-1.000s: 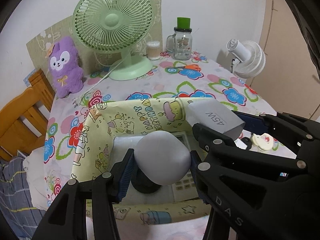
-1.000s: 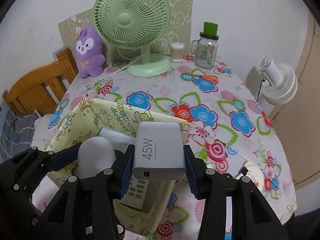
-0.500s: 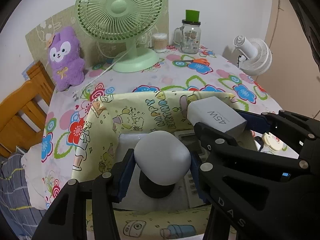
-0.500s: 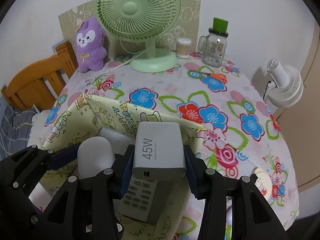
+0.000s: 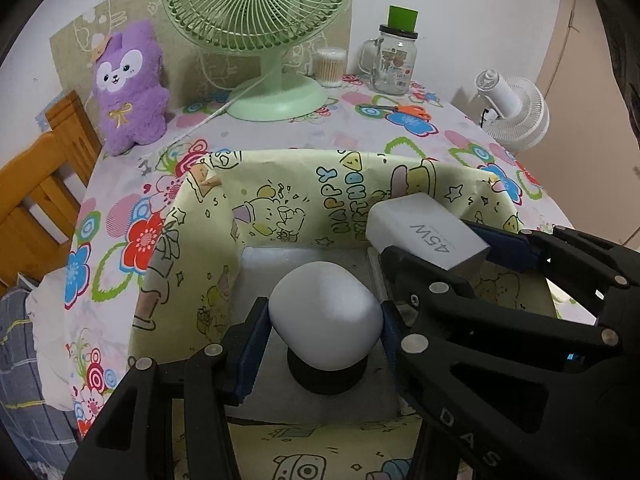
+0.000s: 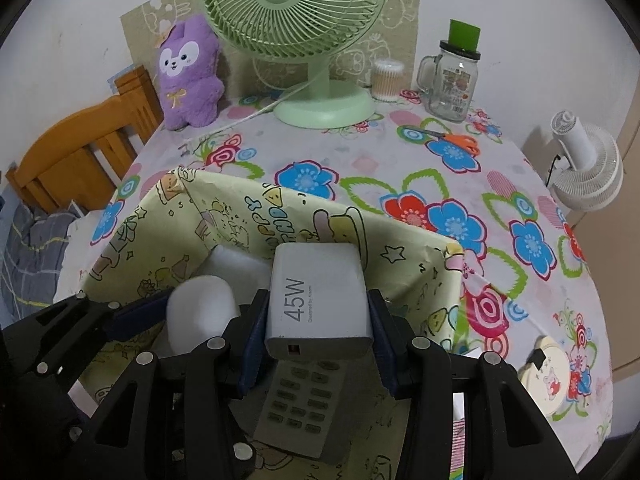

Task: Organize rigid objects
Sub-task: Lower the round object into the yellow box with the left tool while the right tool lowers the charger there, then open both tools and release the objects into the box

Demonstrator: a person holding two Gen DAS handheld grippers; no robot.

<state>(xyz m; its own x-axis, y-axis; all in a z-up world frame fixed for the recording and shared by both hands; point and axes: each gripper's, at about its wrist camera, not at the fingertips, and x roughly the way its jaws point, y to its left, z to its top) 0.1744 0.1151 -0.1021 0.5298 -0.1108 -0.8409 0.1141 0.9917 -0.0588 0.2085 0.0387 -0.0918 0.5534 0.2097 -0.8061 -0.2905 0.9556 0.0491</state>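
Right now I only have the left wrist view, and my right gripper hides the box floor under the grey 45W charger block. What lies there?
Observer: A grey button-covered remote control lies on the floor of the yellow cartoon-print paper box, beneath the grey 45W charger block.
Operator: Is the charger held squarely?
Observer: Yes. Both blue pads of the right gripper press its opposite side faces.
Operator: Does it touch the white egg-shaped object in my left gripper?
Observer: No. The white egg-shaped object sits left of the charger, with a right-gripper finger between them.
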